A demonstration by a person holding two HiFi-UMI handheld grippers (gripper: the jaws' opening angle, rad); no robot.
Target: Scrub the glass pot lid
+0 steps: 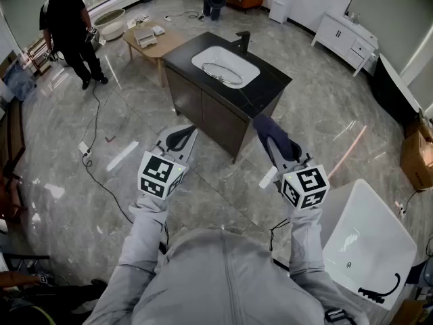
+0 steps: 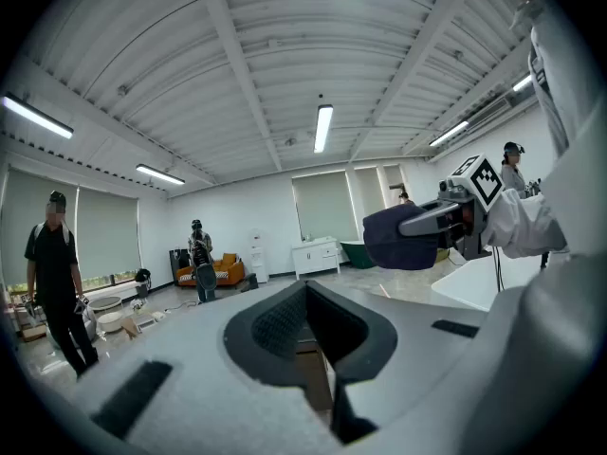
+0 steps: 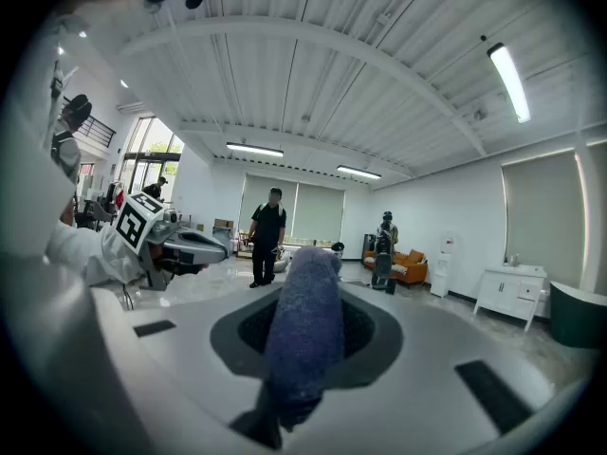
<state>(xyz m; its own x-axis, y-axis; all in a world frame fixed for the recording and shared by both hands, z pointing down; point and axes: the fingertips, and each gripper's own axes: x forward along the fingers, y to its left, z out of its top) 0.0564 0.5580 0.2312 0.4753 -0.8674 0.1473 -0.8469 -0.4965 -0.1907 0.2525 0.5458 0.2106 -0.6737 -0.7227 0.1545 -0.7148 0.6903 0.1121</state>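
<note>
The glass pot lid [image 1: 222, 73] lies in the white sink [image 1: 249, 70] of a black-topped vanity [image 1: 274, 85], well ahead of both grippers. My right gripper [image 1: 265, 128] is shut on a dark blue sponge [image 1: 272, 135], which stands up between its jaws in the right gripper view [image 3: 303, 330]. My left gripper [image 1: 180, 138] is shut with nothing in it, held level with the right one and short of the vanity. From the left gripper view [image 2: 318, 335], the right gripper [image 2: 432, 224] and its sponge [image 2: 398, 240] show at the right.
A white bathtub [image 1: 365, 242] stands at my lower right. A person in black [image 1: 67, 26] stands at the far left near a wooden table [image 1: 152, 40]. A cable [image 1: 101, 181] trails over the marble floor. A white cabinet [image 1: 348, 38] and a cardboard box [image 1: 416, 156] stand to the right.
</note>
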